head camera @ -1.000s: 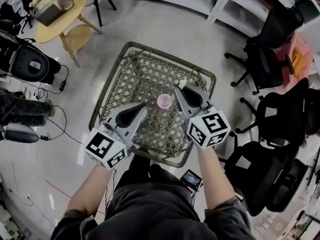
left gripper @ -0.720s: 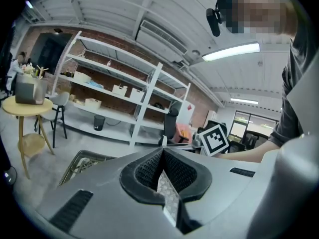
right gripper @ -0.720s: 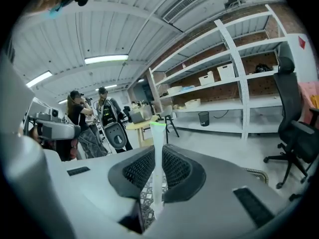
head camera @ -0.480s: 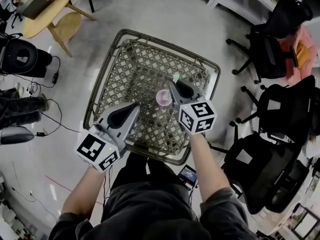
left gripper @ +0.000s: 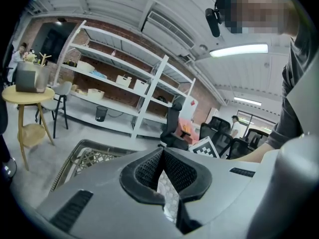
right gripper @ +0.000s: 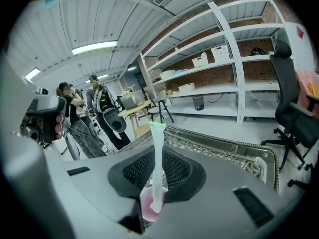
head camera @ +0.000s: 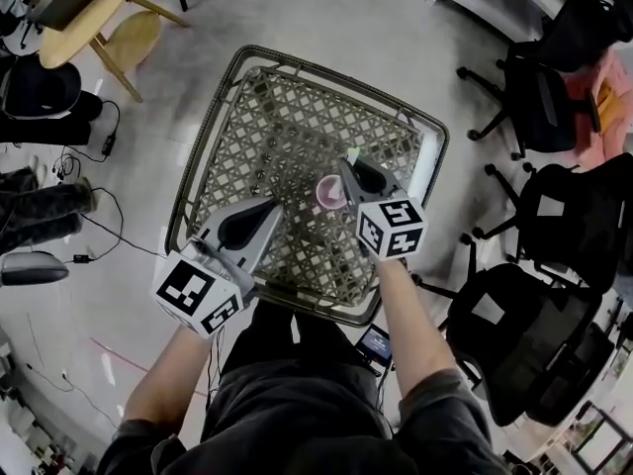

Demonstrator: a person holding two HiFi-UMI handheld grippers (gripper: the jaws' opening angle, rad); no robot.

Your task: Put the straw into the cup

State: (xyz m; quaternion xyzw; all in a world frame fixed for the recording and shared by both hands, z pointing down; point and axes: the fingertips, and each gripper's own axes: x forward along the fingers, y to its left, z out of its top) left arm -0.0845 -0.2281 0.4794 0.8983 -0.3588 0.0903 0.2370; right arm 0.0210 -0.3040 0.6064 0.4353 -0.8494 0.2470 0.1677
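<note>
- One straw, white with a green top end, stands between the fingers of your right gripper, which are clamped on its lower half.
- Its bottom end lies over the mouth of the pink cup. From the right gripper view you can judge it at the rim or just inside. How deep it sits is not readable.
- In the head view the cup stands upright near the middle of the woven tabletop, with the right gripper just beside it on its right. Whether they touch cannot be told.
- Your left gripper hangs over the near part of the tabletop, apart from the cup. Its fingers are drawn together at the tips with nothing between them. Only lattice shows through the slit below.
- Progress, as a judgement: the pick-up is done and the straw is lined up with the cup, or very nearly.
- What is left: lower the straw fully, release it, and check that it stays in the cup.
- Note: nothing steadies the cup, so you could tip it with a sideways nudge.
</note>
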